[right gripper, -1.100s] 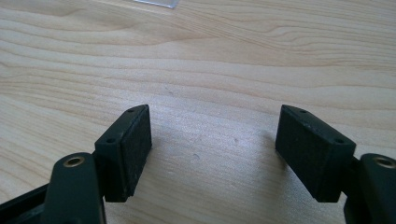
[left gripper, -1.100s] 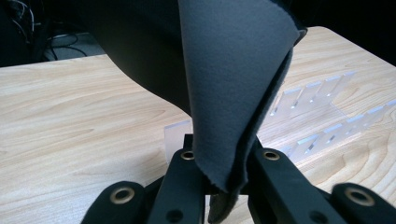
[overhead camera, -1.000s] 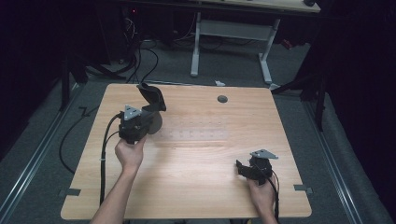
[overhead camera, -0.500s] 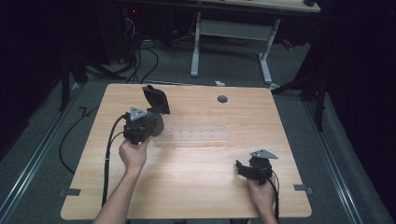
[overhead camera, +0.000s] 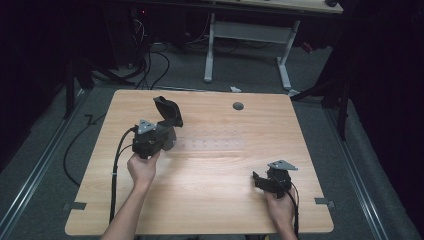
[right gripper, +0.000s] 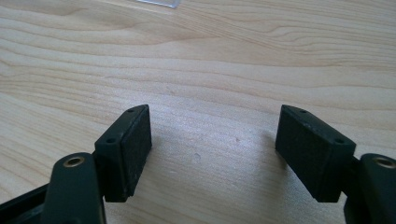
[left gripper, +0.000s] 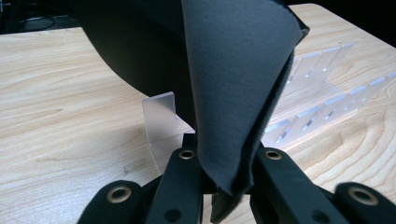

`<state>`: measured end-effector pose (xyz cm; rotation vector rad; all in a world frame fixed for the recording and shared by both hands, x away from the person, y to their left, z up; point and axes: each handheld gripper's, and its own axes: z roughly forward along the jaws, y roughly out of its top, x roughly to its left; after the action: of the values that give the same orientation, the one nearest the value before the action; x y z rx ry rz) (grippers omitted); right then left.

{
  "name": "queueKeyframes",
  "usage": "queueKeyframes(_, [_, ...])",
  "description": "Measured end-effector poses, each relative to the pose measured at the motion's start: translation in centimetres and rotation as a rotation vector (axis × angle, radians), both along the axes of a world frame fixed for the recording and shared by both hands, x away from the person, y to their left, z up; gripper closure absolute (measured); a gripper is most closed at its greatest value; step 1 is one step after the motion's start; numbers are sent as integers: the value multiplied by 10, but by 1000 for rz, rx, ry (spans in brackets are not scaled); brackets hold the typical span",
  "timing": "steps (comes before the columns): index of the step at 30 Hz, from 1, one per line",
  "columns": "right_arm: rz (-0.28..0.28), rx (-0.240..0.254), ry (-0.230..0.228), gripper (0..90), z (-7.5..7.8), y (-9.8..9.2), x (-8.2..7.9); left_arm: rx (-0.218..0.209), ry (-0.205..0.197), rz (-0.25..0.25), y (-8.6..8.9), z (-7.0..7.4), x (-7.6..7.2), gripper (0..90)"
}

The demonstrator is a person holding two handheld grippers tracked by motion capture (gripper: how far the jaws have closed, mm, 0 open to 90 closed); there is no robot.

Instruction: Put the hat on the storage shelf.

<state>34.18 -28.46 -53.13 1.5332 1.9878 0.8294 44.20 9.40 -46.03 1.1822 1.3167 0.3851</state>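
We hold a dark, floppy pad [left gripper: 233, 84] pinched between the jaws of our left gripper [overhead camera: 159, 136], so the pick-up looks done; the pad stands up from the jaws over the far-left part of the wooden table [overhead camera: 215, 200], its rounded upper end [overhead camera: 167, 110] tilting toward the far side. Just in front of it lies a clear slotted rack [left gripper: 322, 88] — a low, see-through holder with a row of upright dividers running off to the right, its near end plate [left gripper: 161, 119] standing just behind the pad's lower edge. As far as we can tell every slot is bare, and the pad is not seated in any of them; from the left gripper view it hangs above the rack's near end rather than inside it. What is left, we judge, is lowering the pad edge-first between two dividers and letting go. Our right gripper [overhead camera: 270, 181] rests at the near-right of the table, well apart from the rack, jaws spread wide with nothing between its pads [right gripper: 140, 140] — only bare wood beneath.
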Motion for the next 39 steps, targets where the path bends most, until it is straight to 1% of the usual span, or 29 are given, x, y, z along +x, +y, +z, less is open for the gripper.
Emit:
queueKeyframes(4, [0, 0, 0, 271, 0, 0, 0, -14, 20, -5, 4, -3, -1, 839])
queueKeyframes(6, [0, 0, 0, 271, 0, 0, 0, -6, 22, -14, 5, -4, -2, 828])
queueKeyframes(10, [0, 0, 0, 271, 0, 0, 0, -10, 26, -14, 7, -4, -2, 792])
queueKeyframes(11, [0, 0, 0, 271, 0, 0, 0, -11, 32, -16, 9, -5, -2, 742])
queueKeyframes(13, [0, 0, 0, 271, 0, 0, 0, -20, 48, -23, 11, -5, -2, 670])
queueKeyframes(16, [0, 0, 0, 271, 0, 0, 0, -28, 48, -20, 14, -5, -3, 569])
queueKeyframes(17, [0, 0, 0, 271, 0, 0, 0, -35, 49, -19, 15, -5, -3, 569])
queueKeyframes(18, [-1, 0, 0, 271, 0, 0, 0, -50, 57, -19, 17, -4, -4, 518])
queueKeyframes(19, [0, 0, 0, 271, 0, 0, 0, -50, 59, -20, 18, -3, -5, 503])
queueKeyframes(20, [-1, 0, 0, 271, 0, 0, 0, -41, 51, -25, 20, -1, -8, 491])
queueKeyframes(23, [0, 0, 0, 271, 0, 0, 0, -38, 46, -30, 23, 2, -12, 449])
queueKeyframes(26, [0, 0, 0, 271, 0, 0, 0, -35, 45, -34, 24, 4, -14, 428])
queueKeyframes(29, [0, 0, 0, 271, 0, 0, 0, -45, 27, -39, 29, 7, -22, 424])
queueKeyframes(39, [0, 0, 0, 271, 0, 0, 0, -60, 18, -38, 41, 11, -34, 408])
